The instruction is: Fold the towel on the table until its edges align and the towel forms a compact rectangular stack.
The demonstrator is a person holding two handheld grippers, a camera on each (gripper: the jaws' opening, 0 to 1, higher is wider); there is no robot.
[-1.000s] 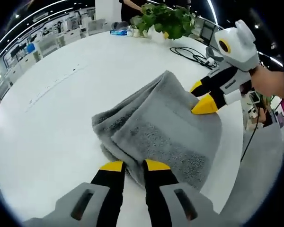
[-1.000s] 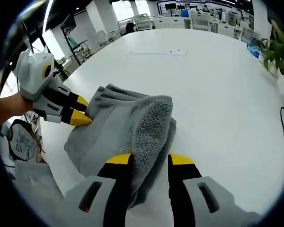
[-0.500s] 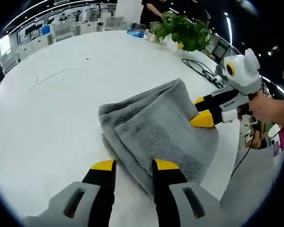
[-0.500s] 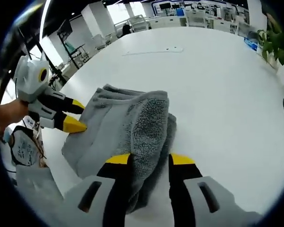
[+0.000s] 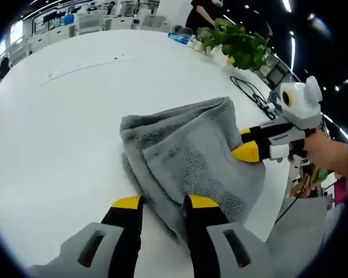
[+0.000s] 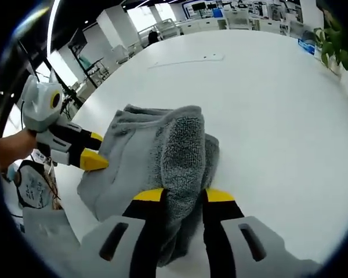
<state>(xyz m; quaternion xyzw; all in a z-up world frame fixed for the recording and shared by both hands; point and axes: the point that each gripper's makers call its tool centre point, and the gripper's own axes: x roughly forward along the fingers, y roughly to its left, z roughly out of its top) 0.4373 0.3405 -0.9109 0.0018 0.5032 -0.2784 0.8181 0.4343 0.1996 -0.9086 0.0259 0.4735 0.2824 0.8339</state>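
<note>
A grey towel [image 5: 185, 150] lies folded in thick layers on the white table [image 5: 64, 116]. My left gripper [image 5: 163, 202] is at its near edge, jaws shut on a fold of the pile. My right gripper [image 5: 245, 143] comes in from the right and pinches the towel's far corner between its yellow fingertips [image 5: 246, 153]. In the right gripper view the towel [image 6: 145, 145] bulges up between my right gripper [image 6: 184, 196] jaws, which are shut on the thick fold. The left gripper [image 6: 94, 150] holds the opposite edge at the left.
A potted plant [image 5: 238, 46], a black cable [image 5: 249, 87] and a small blue item [image 5: 180, 37] sit at the table's far side. A person's hand [image 5: 330, 153] holds the right gripper. Broad bare tabletop [image 6: 267, 104] spreads beyond the towel. The table edge [image 5: 278, 197] runs close by.
Both views have shifted a little with the hands. The towel keeps its folded shape between the two grippers, and the right jaws have drawn slightly closer on the fold.
</note>
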